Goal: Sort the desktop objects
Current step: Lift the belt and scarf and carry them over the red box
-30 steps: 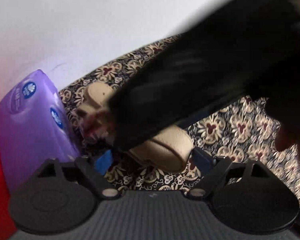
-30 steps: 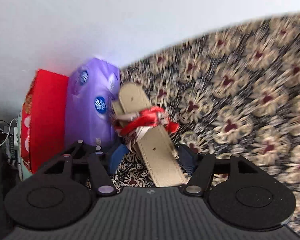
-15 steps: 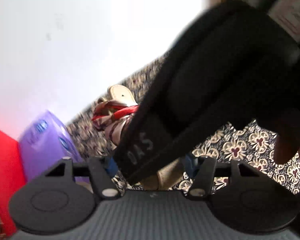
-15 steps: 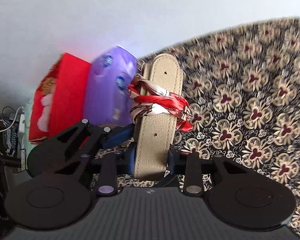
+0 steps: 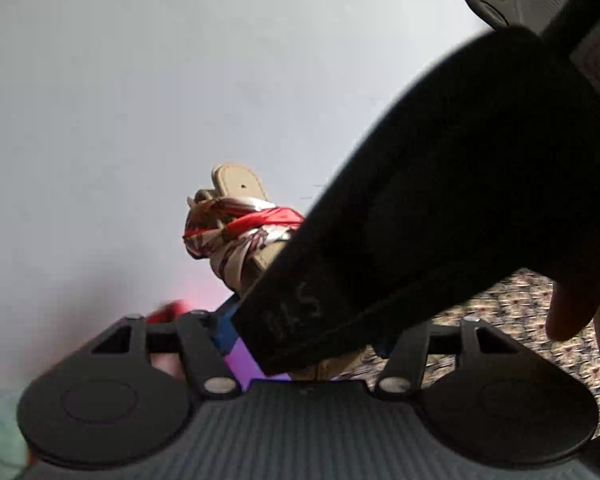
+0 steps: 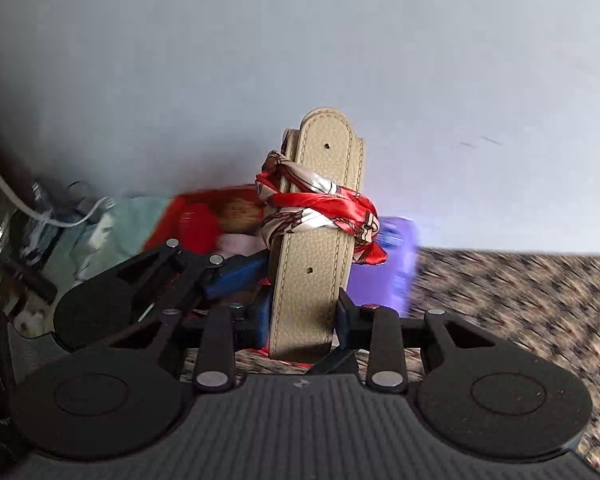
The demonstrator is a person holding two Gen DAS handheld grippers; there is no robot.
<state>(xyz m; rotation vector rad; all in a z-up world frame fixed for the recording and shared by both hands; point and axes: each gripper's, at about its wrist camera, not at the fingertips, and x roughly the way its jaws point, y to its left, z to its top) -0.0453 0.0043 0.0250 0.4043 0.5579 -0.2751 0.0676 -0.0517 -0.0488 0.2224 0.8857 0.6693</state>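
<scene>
Left wrist view first: showing the beige stitched leather strap (image 5: 236, 178) with the red-and-white patterned silk scarf (image 5: 240, 236) knotted round it now standing up against the pale wall, where a second ago lying low against the purple plastic-wrapped pack (image 5: 246, 360) on the flower-patterned cloth (image 5: 540, 304); reading as a lift off the surface, so likely carrying the strap toward wherever it is being sorted, destination not showing. Being crossed from upper right by the black body of the other tool, hiding much of the strap and part of the left gripper (image 5: 304, 344). Showing the blue pads of that gripper well apart on either side of the strap's lower end; not settling whether either pad is touching it, since the dark body is covering the gap, but looking spread and not clamping. Right wrist view next: showing the strap rising upright from the right gripper (image 6: 302, 316), blue pads pressing in on both edges of its lower end, so gripping it firmly. Showing the scarf bunched about halfway up, the red box (image 6: 196, 224) and the purple pack sliding low and blurred behind, cloth streaking at right, all suggesting swinging motion. Catching the left gripper's blue finger just beside the strap at left.
</scene>
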